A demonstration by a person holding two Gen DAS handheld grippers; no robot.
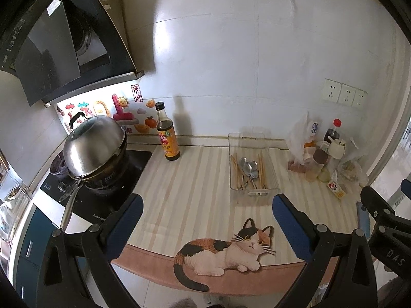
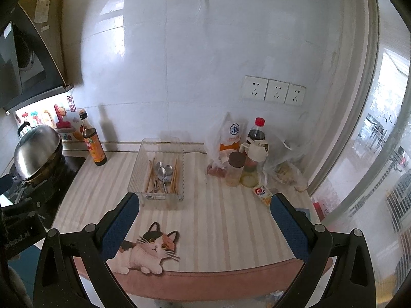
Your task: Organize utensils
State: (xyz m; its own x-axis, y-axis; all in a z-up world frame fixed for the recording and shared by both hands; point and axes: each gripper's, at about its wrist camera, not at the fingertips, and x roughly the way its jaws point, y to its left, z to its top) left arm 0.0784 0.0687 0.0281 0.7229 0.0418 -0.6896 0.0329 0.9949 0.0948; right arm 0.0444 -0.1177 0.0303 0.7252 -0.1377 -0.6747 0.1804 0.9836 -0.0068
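A clear plastic tray (image 1: 272, 177) (image 2: 136, 177) stands on the striped counter mat near the back wall. In it lie metal spoons (image 1: 248, 168) (image 2: 163, 169) in the middle and wooden chopsticks (image 1: 235, 172) (image 2: 151, 173) along both sides. My left gripper (image 1: 206, 200) is open and empty, held above the counter's front edge, in front of the tray. My right gripper (image 2: 204, 202) is open and empty, also in front of the tray and a little to its right. The right gripper's body shows at the right edge of the left wrist view (image 1: 385, 220).
A soy sauce bottle (image 1: 167, 133) (image 2: 93, 142) stands left of the tray. A lidded steel wok (image 1: 95, 146) (image 2: 38, 151) sits on the hob at left. Bottles, jars and plastic bags (image 1: 321, 154) (image 2: 246, 159) crowd the right back corner. A small carton (image 2: 262, 193) lies near them. A cat picture (image 1: 231, 251) marks the mat's front edge.
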